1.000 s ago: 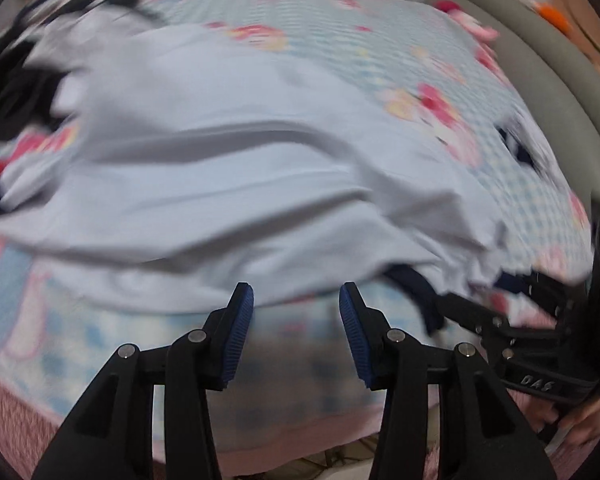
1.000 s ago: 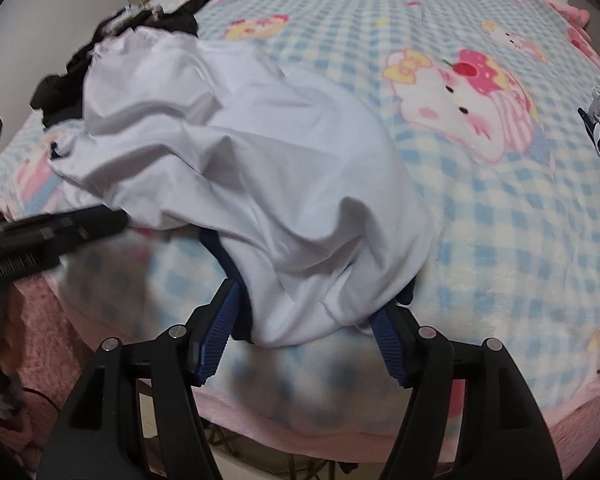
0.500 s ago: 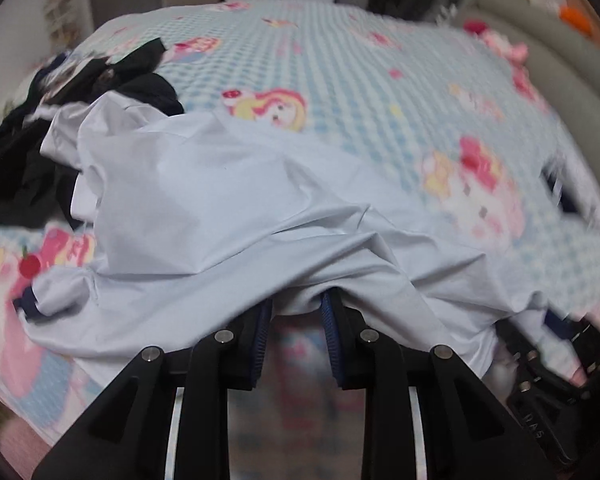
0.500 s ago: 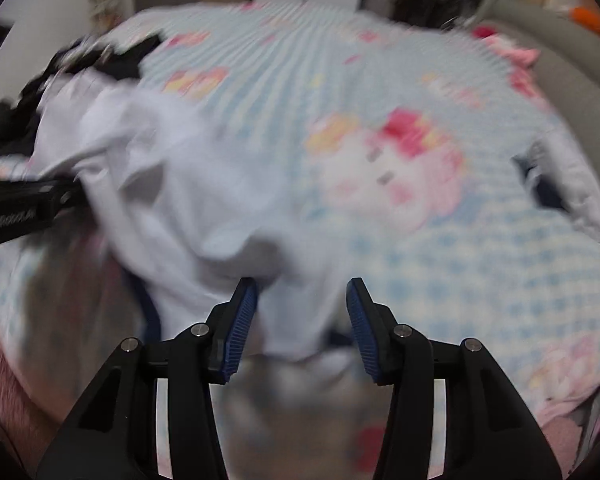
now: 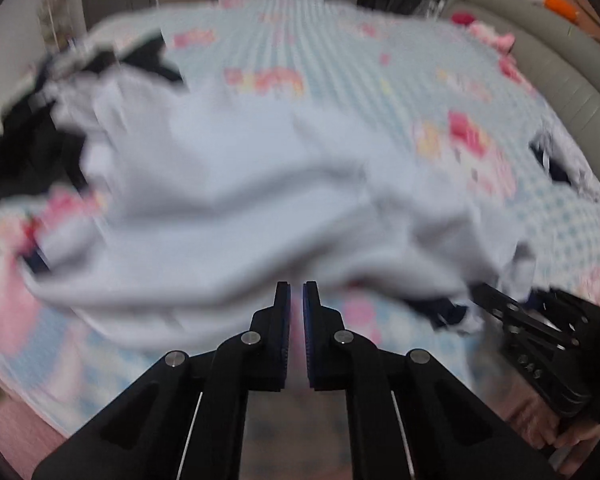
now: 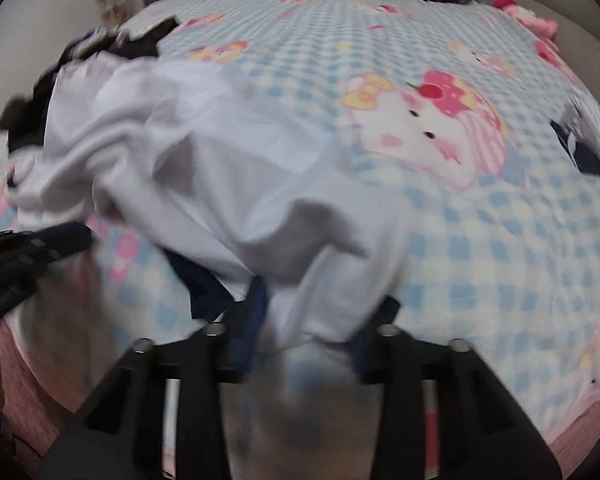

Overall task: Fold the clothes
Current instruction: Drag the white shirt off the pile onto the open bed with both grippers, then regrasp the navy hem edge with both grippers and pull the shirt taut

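Both tools clamped on the white garment's near hem

Left tool [image 5: 296,300] and right tool [image 6: 308,320], just closed, pinching white garment [image 6: 220,168], crumpled on bed [image 6: 480,248]. Soft, light, floppy; best taken at corners.

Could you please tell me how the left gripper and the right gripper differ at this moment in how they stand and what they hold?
The left gripper has just closed until its pads nearly meet, on the hem of the white garment; the right gripper, which has also just been closing, stands wider, with a thick bunch of the same garment between its jaws. A dark blue trim hangs beside the right gripper, none at the left. Both point down at the checked blanket.
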`<move>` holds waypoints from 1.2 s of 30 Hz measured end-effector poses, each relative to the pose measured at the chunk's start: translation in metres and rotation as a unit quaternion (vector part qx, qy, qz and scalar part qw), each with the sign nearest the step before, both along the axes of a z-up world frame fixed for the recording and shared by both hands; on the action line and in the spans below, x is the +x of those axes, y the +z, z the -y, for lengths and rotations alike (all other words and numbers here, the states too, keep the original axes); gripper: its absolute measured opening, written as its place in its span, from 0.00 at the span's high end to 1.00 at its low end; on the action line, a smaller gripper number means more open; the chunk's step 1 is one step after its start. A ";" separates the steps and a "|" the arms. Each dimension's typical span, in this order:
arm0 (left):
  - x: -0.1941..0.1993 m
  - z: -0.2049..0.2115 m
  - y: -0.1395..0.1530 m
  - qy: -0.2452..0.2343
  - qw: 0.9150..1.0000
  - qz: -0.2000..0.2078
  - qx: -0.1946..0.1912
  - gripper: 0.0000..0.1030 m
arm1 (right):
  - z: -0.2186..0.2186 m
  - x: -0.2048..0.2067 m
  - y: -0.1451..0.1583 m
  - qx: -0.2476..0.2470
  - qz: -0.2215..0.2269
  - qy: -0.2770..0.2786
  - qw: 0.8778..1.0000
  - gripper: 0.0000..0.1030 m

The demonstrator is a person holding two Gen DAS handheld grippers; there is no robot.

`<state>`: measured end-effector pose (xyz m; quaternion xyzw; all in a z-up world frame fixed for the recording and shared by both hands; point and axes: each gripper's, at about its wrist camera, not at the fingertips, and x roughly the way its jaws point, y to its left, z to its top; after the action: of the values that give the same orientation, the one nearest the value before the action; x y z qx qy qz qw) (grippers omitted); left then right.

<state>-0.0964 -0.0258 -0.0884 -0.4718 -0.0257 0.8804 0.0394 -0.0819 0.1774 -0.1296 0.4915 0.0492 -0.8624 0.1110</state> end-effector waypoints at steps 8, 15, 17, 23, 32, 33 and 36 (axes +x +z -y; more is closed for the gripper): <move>-0.048 0.026 0.018 0.009 0.999 0.042 0.021 0.93 | -0.025 -0.012 0.038 -0.017 -0.047 -0.046 0.998 0.87; 0.002 -0.006 -0.040 -0.060 0.990 0.106 0.073 0.36 | -0.036 -0.004 0.030 -0.043 -0.018 -0.043 0.998 0.84; 0.000 -0.015 -0.052 -0.057 0.993 0.101 0.032 0.37 | -0.033 -0.005 0.022 -0.047 0.000 -0.025 0.999 0.79; -0.037 -0.005 -0.029 -0.024 0.998 0.051 -0.013 0.88 | -0.001 0.002 0.016 -0.041 0.013 0.039 0.998 0.32; -0.065 0.045 0.034 0.019 0.996 -0.021 0.082 0.86 | -0.001 -0.038 0.026 0.027 -0.032 -0.012 0.999 0.45; -0.065 0.047 0.030 0.019 0.996 -0.013 0.084 0.84 | -0.006 -0.041 0.031 0.021 -0.036 -0.024 0.999 0.45; -0.056 0.040 0.013 0.018 0.998 0.011 0.064 0.81 | -0.008 -0.043 0.034 0.019 -0.025 -0.019 0.999 0.45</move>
<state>-0.1527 -0.0655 -0.0751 -0.4771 -0.0912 0.8725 0.0537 -0.1249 0.1850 -0.0952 0.4728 0.0593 -0.8752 0.0836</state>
